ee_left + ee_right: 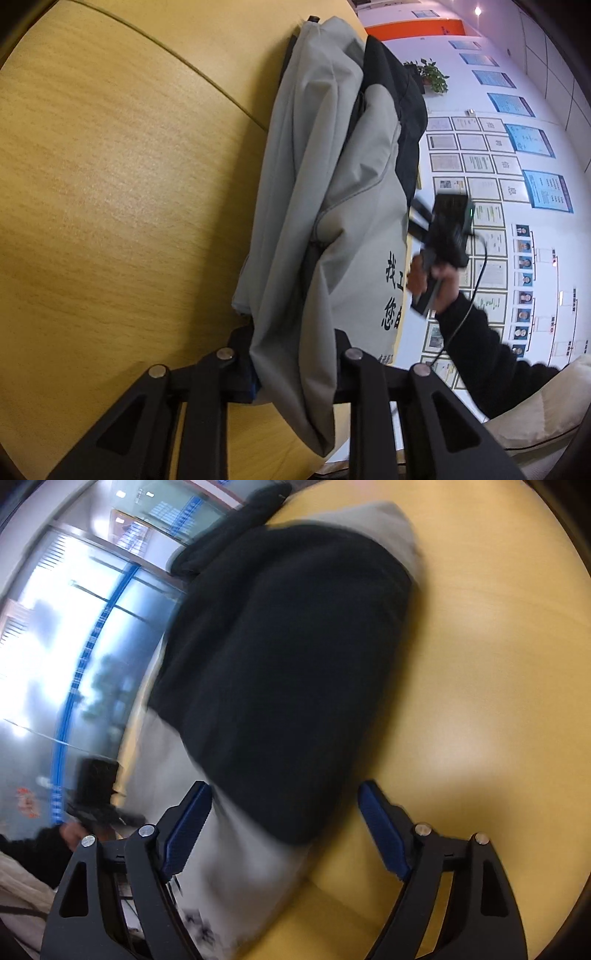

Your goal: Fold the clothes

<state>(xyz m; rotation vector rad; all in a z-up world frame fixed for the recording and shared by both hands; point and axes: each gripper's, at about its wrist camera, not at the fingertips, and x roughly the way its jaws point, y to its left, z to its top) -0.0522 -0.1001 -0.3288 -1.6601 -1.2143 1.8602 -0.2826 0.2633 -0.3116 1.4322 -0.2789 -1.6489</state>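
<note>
Left hand-held gripper [291,369] angled down, clenched on grey jacket [332,206] hem; right hand-held gripper [284,827] released, jaws wide above jacket

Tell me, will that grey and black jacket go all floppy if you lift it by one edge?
Probably floppy: the jacket lies in soft folds on the table and sags where the left gripper pinches it. It looks puffy, so likely light for its size. Its smooth cloth might slide on the wood.

Your jacket [332,177] is grey with black panels and black printed characters; your table [110,166] shows yellow wood grain; your gripper pads [384,834] are blue.
</note>
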